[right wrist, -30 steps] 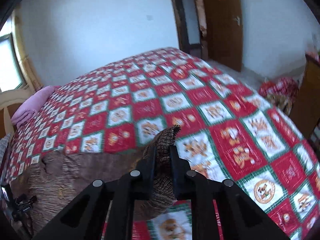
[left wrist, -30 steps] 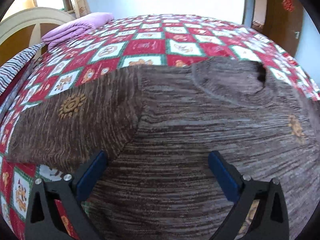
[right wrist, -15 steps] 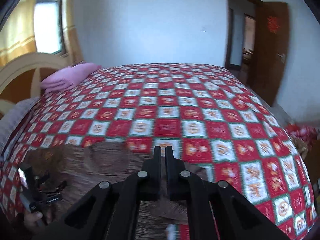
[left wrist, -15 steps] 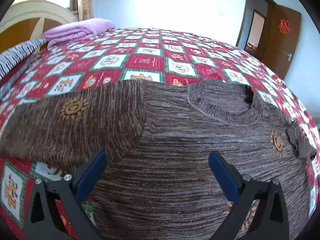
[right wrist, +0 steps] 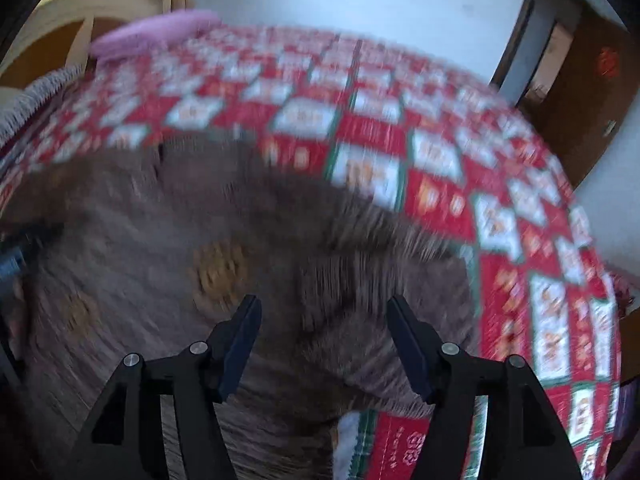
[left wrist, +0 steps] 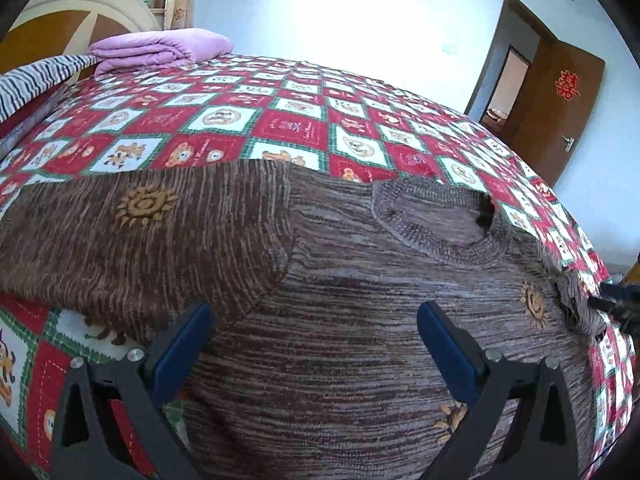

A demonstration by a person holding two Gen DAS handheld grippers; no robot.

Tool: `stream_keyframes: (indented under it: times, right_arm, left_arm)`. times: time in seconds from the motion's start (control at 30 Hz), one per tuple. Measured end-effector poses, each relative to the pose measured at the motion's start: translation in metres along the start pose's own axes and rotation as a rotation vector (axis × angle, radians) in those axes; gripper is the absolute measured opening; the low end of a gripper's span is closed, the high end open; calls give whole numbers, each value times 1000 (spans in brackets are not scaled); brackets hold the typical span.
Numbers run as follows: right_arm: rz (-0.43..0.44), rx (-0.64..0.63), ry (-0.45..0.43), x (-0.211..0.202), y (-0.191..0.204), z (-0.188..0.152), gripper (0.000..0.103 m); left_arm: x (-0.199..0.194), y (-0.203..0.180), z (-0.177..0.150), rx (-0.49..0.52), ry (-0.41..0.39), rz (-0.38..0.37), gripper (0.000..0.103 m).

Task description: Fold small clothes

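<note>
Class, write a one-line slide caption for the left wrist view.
Open left gripper hovers over a brown sweater spread on a red patchwork bedspread.

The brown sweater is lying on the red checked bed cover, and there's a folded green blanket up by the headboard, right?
Not quite: the folded blanket is purple, not green, as the left wrist view shows. The rest is right: the sweater lies on the red checked cover, and the blanket sits by the headboard.

You're in a home bedroom: a bed [left wrist: 280,128] under a red patchwork quilt, curved headboard [left wrist: 80,4], folded purple blanket [left wrist: 160,48], wooden door [left wrist: 560,100] ajar.
</note>
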State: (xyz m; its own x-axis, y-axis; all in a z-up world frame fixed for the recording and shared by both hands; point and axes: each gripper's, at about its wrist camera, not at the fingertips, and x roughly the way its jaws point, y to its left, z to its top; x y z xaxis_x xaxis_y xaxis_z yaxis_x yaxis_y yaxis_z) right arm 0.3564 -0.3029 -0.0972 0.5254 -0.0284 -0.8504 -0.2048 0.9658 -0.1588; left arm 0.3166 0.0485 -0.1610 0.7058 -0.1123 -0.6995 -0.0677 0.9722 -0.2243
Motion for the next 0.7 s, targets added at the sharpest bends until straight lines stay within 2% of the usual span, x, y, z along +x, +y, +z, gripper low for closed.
stream_keyframes:
  times: [0.17,0.33,0.37,0.4,0.43,0.47,0.6,0.7]
  right_arm:
    - [22,-36,12,14,-11,-17,66]
    - [24,-159,-5,20,7,-16,66]
    - [-4,-182,6,25,11,-17,56]
    - [-14,-193,11,28,12,-17,31]
    - [-10,-187,23,31,12,-16,27]
    - [-23,-171,20,30,9,-14,15]
    - [-4,-74,-26,6,-9,-4,12]
    - [-2,-5,-85,-27,-18,11,12]
  left_arm:
    - [3,-5,0,27,13,20,103]
    - [5,-9,-1,51,23,38,103]
    - [5,-9,-2,53,24,40,103]
    - [5,-9,-2,54,25,41,103]
    - [5,-9,-2,53,24,41,103]
    - [4,-8,-2,51,23,39,103]
    - [2,-7,-2,42,11,30,103]
    - [2,-6,-2,40,9,20,103]
